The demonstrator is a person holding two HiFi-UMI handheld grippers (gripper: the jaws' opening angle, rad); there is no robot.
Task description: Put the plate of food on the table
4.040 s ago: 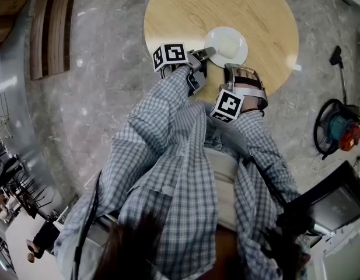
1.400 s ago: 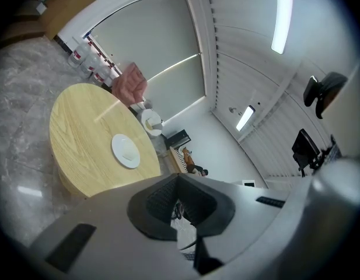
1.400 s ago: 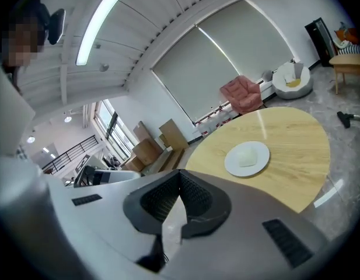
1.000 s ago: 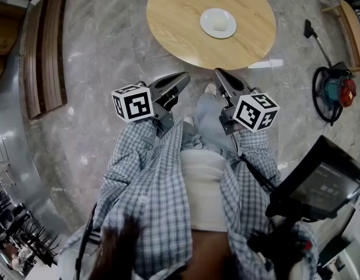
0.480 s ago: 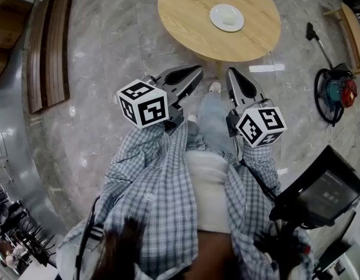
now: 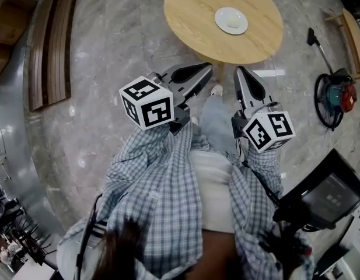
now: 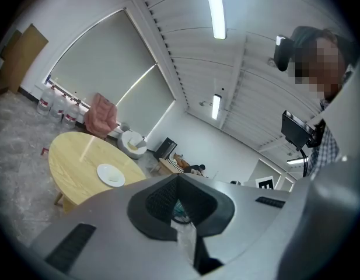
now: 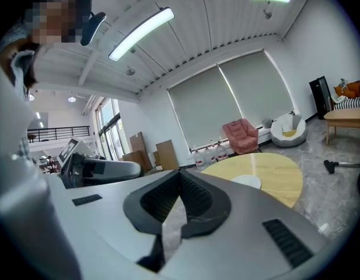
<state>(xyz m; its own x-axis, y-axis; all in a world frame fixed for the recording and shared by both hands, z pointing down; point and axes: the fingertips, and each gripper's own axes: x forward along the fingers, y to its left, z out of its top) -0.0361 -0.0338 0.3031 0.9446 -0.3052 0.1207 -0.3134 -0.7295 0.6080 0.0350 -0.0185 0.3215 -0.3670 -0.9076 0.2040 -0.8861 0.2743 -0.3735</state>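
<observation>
Grippers come first in the head view: we hold our left gripper (image 6: 206,69) and right gripper (image 6: 243,72) side by side over the floor (image 6: 109,69), well apart from the table (image 6: 191,10), where the plate (image 6: 240,28) with its pale food (image 6: 232,20) rests right of centre. Through the left gripper view we see its jaws pressed together on nothing, with the plate (image 7: 111,174) on the table (image 7: 74,159) off to their left. Through the right gripper view our jaws are likewise closed and empty, and the plate (image 8: 247,181) sits on the table (image 8: 279,171) to their right.
</observation>
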